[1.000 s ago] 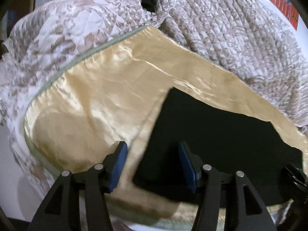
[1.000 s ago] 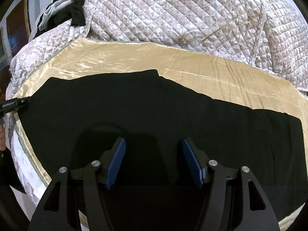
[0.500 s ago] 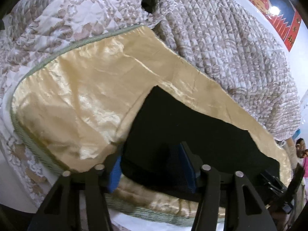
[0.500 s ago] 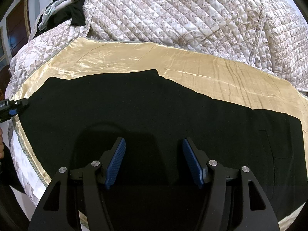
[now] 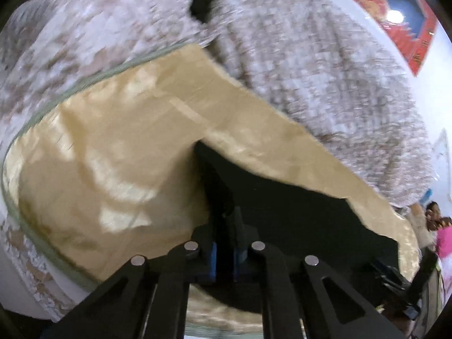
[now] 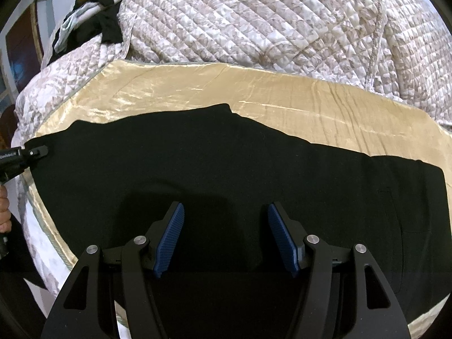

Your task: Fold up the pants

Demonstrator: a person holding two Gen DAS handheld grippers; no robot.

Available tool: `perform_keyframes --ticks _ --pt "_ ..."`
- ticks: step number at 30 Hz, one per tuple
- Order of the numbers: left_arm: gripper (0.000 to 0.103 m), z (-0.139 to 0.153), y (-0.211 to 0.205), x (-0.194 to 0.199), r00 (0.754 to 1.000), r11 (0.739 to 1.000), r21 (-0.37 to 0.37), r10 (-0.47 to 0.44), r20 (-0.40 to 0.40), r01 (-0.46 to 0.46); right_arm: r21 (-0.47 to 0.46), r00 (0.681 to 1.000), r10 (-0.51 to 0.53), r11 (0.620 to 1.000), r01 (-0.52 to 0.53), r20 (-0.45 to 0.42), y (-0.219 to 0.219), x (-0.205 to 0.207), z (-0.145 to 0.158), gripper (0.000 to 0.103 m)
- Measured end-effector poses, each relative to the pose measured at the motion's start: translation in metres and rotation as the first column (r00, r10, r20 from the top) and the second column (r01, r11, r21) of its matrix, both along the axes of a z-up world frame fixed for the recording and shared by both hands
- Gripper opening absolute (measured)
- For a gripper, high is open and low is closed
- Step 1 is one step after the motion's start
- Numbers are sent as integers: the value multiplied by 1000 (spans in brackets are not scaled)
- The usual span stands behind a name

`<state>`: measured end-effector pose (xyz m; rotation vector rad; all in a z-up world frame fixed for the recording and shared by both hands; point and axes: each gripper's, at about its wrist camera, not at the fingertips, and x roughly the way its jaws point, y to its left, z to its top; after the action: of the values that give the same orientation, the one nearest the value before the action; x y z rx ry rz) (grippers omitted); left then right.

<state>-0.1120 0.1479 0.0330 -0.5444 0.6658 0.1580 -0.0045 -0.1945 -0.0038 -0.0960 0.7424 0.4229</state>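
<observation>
Black pants spread flat across a gold sheet on the bed, left gripper clamped on the pants' end at lower centre, right gripper apart over the pants at lower centre, quilt bunched above.

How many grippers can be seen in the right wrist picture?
2. The right gripper is at the bottom centre, open above the black pants. The left gripper is at the left edge, at the pants' end.
</observation>
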Motion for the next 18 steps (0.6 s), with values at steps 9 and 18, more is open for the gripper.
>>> perform_keyframes --ticks 9,18 --pt "8 21 -103 51 955 960 39 -279 98 276 101 993 -120 988 118 15 -37 2 19 62" --pt "7 -36 -227 81 830 829 26 -558 3 558 183 954 -296 936 299 -47 -98 9 24 62"
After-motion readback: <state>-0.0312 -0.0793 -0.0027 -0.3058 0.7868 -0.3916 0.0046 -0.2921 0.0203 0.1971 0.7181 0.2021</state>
